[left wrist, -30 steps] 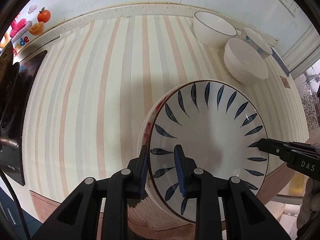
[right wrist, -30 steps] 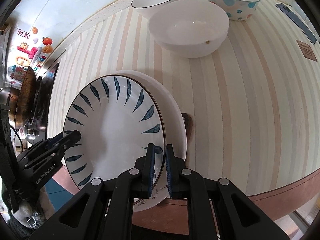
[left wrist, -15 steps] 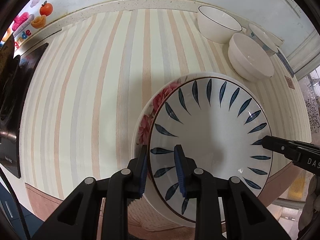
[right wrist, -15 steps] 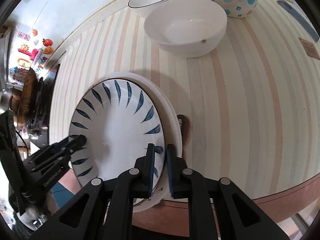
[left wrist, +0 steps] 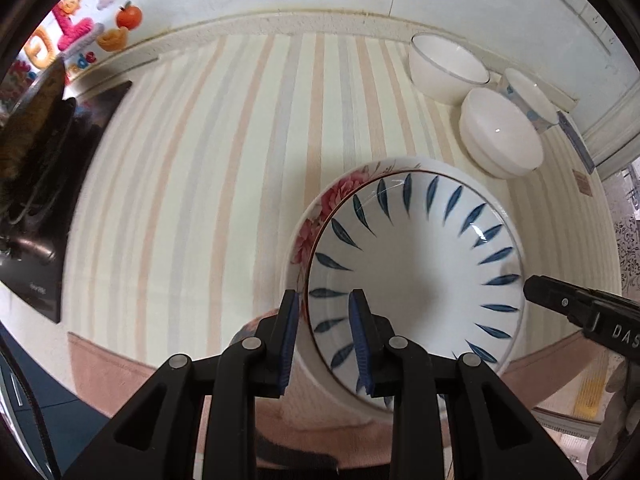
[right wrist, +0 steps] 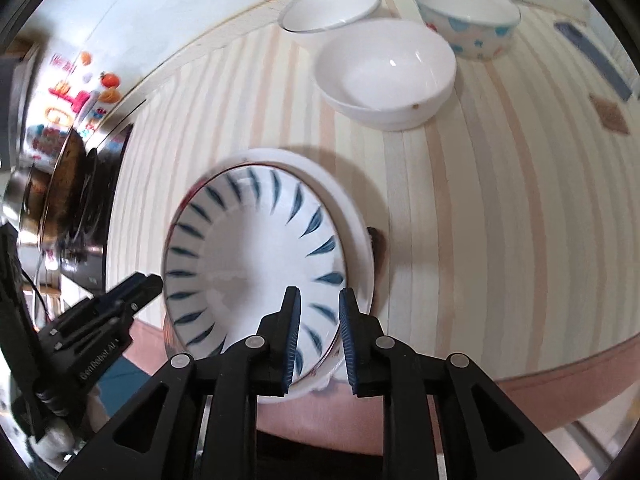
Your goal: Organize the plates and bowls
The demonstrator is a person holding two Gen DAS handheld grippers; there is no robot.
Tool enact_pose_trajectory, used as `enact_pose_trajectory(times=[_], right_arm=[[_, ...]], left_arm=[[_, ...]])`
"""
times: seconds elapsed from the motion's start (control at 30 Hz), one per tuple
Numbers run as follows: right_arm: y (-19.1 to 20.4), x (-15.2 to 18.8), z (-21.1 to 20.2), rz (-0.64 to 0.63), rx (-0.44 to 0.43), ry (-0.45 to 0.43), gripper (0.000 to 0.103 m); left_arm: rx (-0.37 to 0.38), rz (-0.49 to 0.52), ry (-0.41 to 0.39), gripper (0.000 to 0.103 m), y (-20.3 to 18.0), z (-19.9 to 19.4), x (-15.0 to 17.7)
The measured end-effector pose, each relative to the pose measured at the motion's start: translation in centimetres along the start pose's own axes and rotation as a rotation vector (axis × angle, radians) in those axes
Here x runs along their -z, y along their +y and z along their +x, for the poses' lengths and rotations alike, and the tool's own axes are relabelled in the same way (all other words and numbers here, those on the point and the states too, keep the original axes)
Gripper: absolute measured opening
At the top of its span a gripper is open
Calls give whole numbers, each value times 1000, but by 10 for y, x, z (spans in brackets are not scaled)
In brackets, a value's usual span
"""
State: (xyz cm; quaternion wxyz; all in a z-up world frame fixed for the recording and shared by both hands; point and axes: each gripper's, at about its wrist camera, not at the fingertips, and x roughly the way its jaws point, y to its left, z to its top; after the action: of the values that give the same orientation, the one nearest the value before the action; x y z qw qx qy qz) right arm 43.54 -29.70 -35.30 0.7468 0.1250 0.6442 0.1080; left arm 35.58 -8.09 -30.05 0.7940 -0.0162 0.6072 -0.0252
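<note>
Now the left gripper (left wrist: 323, 316) has its two blue pads a little way apart, one on each side of the near rim of the blue-leaf plate (left wrist: 416, 268), and the pads do not look pressed tight on it. That plate sits inside a bigger flower plate (left wrist: 310, 236), which has pink and red blooms on the rim that peeks out on the left. Both plates rest on the striped table (left wrist: 208, 184), close to its near edge. The right gripper (right wrist: 318, 314) is also part way open, with a gap between its pads. It stands over the other side of the same plates, with one pad over the blue-leaf plate and the other pad outside the white rim, and I cannot tell if the pads touch anything. In the left wrist view the tip of the right gripper shows at the far right, just beside the plate's rim. At the back of the table are three bowls, close together: a plain white bowl (right wrist: 386, 70) in front, a white bowl with a thin dark rim (right wrist: 330, 10) behind it, and a bowl with blue spots (right wrist: 468, 18) beside them. A dark stove with a pan (left wrist: 36, 152) stands at the left end of the table, well apart from the plates.
</note>
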Motion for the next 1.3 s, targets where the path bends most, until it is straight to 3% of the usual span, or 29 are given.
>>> enact_pose_trajectory(times=[0.17,0.47,0.57,0.93,1.13,1.3], right_arm=[[29,24,-44,-69,33,-59,47],[67,85,-123,-109,28,-150,76],[80,109,-145,-121,52,-183,79],[107,163,-202,-95,49,-260,84],[91,147,-212,-60,22,-280,84],[46,97,-206,-12,6,-309,84]], left_arm=[[10,14,-59,23,-2,-48,10],[86,26,-173,30,3,-137,36],[91,20,-194,36,7,-157,47],[135,49,-185,36,15,-194,86],[129,39,-188,36,6,-194,81],[112,30,-211,36,-18,-173,50]])
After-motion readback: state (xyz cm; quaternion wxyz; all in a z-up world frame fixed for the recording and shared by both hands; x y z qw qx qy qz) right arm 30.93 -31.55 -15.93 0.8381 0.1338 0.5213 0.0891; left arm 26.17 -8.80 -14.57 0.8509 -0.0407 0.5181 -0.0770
